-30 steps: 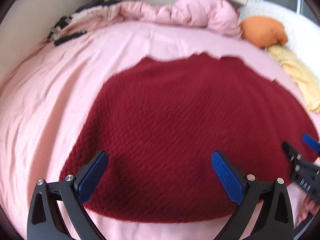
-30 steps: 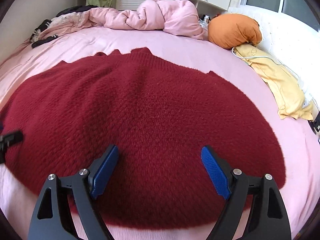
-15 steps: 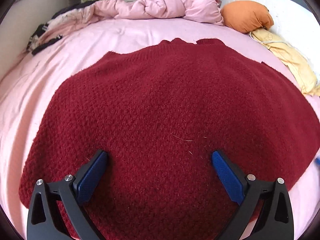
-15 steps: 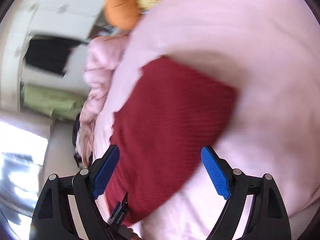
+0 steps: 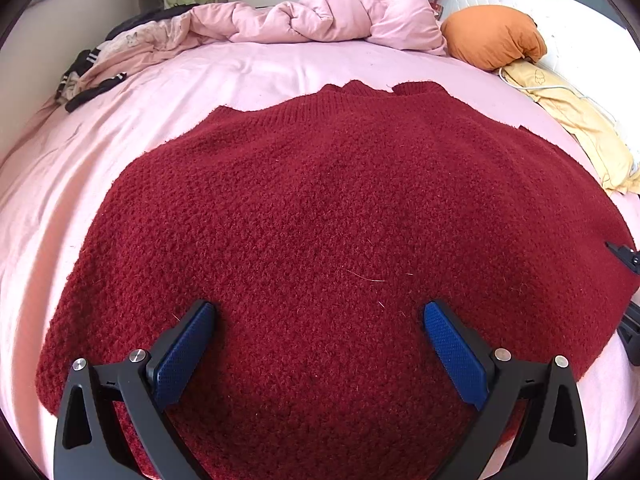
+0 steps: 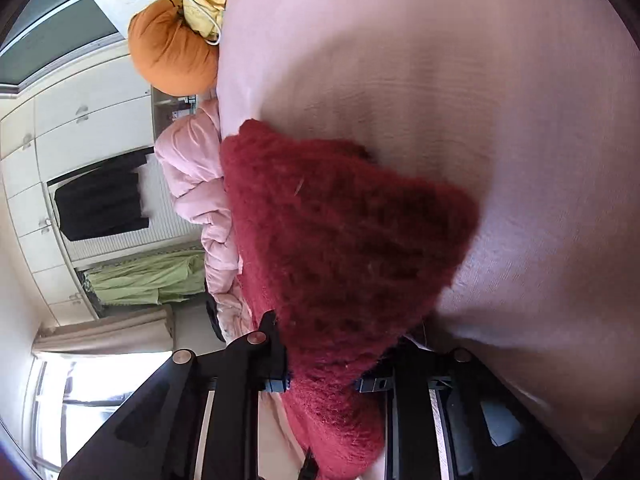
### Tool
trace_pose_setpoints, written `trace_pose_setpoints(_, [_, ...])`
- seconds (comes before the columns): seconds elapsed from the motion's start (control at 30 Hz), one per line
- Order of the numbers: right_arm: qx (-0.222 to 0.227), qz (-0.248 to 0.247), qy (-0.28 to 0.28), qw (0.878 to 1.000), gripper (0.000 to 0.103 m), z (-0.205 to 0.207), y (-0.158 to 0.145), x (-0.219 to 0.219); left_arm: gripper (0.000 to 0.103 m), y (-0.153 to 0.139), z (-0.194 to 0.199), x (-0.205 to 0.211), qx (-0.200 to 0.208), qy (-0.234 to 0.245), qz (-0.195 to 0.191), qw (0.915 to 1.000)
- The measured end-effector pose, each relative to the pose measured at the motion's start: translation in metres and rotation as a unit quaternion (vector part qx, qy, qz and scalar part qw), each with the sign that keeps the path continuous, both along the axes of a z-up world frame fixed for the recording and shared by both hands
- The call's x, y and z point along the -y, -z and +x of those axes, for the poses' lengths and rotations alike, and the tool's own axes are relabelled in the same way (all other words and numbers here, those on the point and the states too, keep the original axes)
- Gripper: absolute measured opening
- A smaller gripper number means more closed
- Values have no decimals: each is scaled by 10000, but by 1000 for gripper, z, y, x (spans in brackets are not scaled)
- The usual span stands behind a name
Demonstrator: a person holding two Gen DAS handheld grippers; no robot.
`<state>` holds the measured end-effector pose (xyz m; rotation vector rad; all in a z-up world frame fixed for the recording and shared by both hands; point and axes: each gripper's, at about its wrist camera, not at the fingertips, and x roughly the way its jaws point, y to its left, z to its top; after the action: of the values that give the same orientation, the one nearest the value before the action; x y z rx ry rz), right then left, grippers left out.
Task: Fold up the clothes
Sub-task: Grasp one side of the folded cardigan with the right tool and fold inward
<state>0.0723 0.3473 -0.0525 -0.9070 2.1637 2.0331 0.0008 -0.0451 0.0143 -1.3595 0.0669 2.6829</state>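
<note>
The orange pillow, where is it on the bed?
In the left wrist view the orange pillow sits at the bed's far right corner, between the bunched pink duvet and the yellow cloth.

We see a wide bed under a smooth pale pink sheet (image 5: 248, 76) filling most of the left wrist view. Along its far edge, at the upper centre, lies a crumpled pink duvet (image 5: 340, 16), with an orange rounded cushion (image 5: 492, 36) at the upper right and a pale yellow cloth (image 5: 580, 132) below it. Dark and patterned garments (image 5: 96, 72) sit at the upper left. In the rolled right wrist view, white cupboard doors (image 6: 80, 120) occupy the left, a green hanging cloth (image 6: 148, 276) below them, and bright daylight comes through a window (image 6: 80, 392) at the lower left.
</note>
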Motion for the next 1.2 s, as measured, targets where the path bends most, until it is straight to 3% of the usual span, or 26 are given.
trace_pose_setpoints(0.17, [-628,712,-70,9955,19,-1,-33,16,103,1,1,-2,-68,-9,-60,10000])
trace_pose_setpoints(0.23, [-75,540,-86,9985,19,-4,-14,17,103,1,1,-2,-80,-14,-74,9999])
trace_pose_setpoints(0.3, [2,159,96,9998,18,3,-2,14,103,1,2,-3,-93,-11,-117,9999])
trace_pose_setpoints(0.4, [-253,958,-96,9950,18,-2,-32,22,103,0,2,-4,-73,14,-179,9998])
trace_pose_setpoints(0.5, [182,1037,-206,9942,18,-9,-23,26,101,-18,-2,4,41,-36,-70,10000])
trace_pose_setpoints(0.57, [138,605,-39,9981,18,-4,-13,19,101,-59,6,35,-522,-428,426,9968])
trace_pose_setpoints(0.6, [44,566,-15,9984,18,-3,-16,19,102,-75,10,51,-819,-596,406,9940])
trace_pose_setpoints(0.67, [-116,1332,-283,9906,18,-12,-44,28,102,-101,17,80,-1304,-989,115,9865])
trace_pose_setpoints(0.73, [-212,2024,-535,9776,18,-23,-70,40,102,-113,21,116,-1459,-1588,-276,9761])
trace_pose_setpoints(0.8, [-308,2411,-638,9679,18,-28,-88,52,102,-117,25,150,-1428,-2112,-191,9668])
trace_pose_setpoints(0.87, [-328,2787,-712,9572,18,-32,-105,64,102,-123,34,187,-1452,-2848,-109,9475])
trace_pose_setpoints(0.97, [-420,3256,-846,9408,18,-38,-133,95,102,-134,53,230,-1678,-3777,-123,9105])
trace_pose_setpoints(1.0, [-457,3438,-918,9334,18,-45,-146,112,102,-136,58,239,-1734,-3910,-87,9039])
trace_pose_setpoints(1.03, [-525,3698,-1039,9218,18,-51,-156,130,102,-138,63,248,-1776,-4026,-66,8980])
trace_pose_setpoints(1.1, [-693,4246,-1351,8925,18,-60,-173,171,102,-139,65,255,-1767,-4076,-152,8958])
trace_pose_setpoints(1.13, [-808,4592,-1572,8706,18,-63,-185,196,102,-139,64,257,-1747,-4067,-248,8964])
trace_pose_setpoints(1.2, [-1108,5320,-2053,8139,18,-72,-205,255,102,-138,61,255,-1712,-3973,-389,9007])
